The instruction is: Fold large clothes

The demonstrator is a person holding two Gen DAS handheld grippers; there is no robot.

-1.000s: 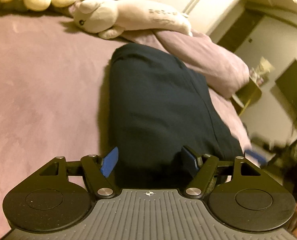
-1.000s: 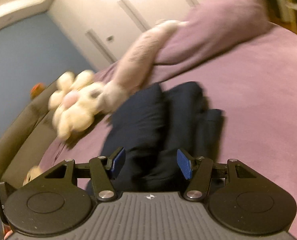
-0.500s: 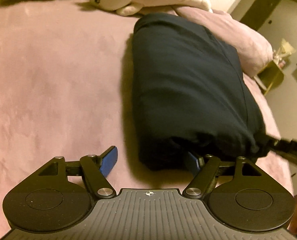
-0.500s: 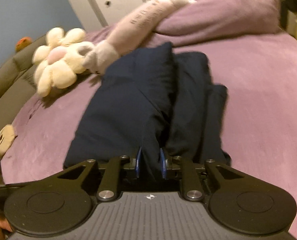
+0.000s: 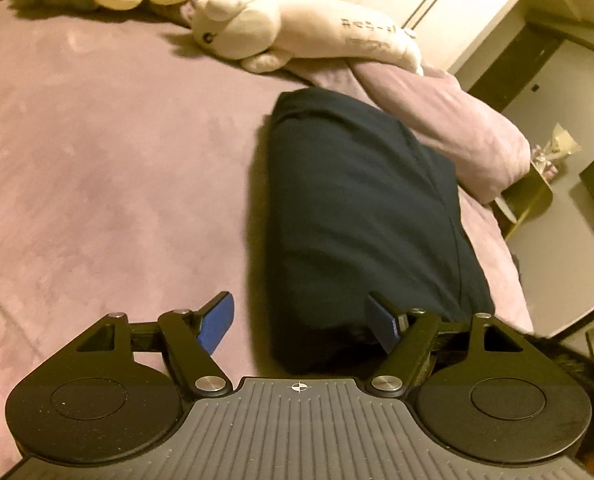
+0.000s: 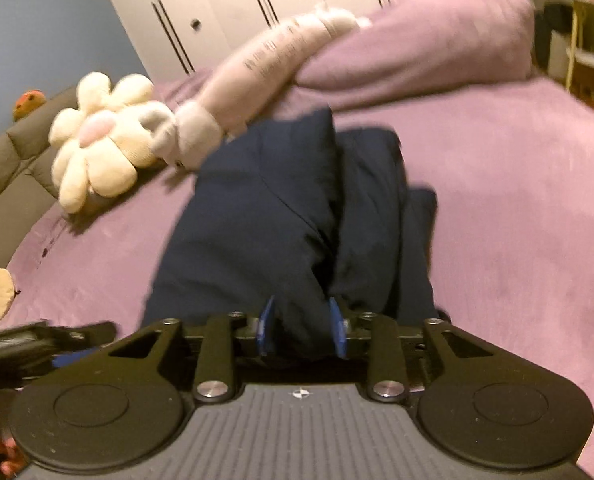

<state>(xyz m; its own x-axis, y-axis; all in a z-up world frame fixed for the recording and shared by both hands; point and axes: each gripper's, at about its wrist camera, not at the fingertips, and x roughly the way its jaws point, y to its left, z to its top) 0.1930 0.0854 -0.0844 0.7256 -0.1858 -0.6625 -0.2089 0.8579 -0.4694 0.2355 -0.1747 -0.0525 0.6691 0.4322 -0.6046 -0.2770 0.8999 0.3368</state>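
Garment (image 5: 361,216): dark navy, folded into a long thick bundle, lying on my purple bed (image 5: 97,168), far end toward the pillow (image 5: 449,128).
Near edge: the bundle's near end sits between the blue pads of my left tongs (image 5: 301,322), a little to the right of their middle.
Left tongs: spread wide; the left pad hangs over bare cover, the right pad is over the cloth; I cannot tell whether it touches.
Right tongs (image 6: 300,330): pressed in on a thick fold at the garment's (image 6: 257,220) near end, cloth bunched between the pads.
Layers: from the right view the bundle shows stacked folds, a tall one on the left, lower ones stepping down to the right.
Left side: wide bare cover beside the garment's long edge.
Right side: more bare cover in the right view, out to the bed's edge.
Far end: long plush (image 5: 297,36) lies across the pillow just past the bundle; flower plush (image 6: 97,148) beside its head.
Bed edge: nightstand (image 5: 525,204) stands past the pillow corner.
Blur: the right view is soft, so fine seams are unclear.
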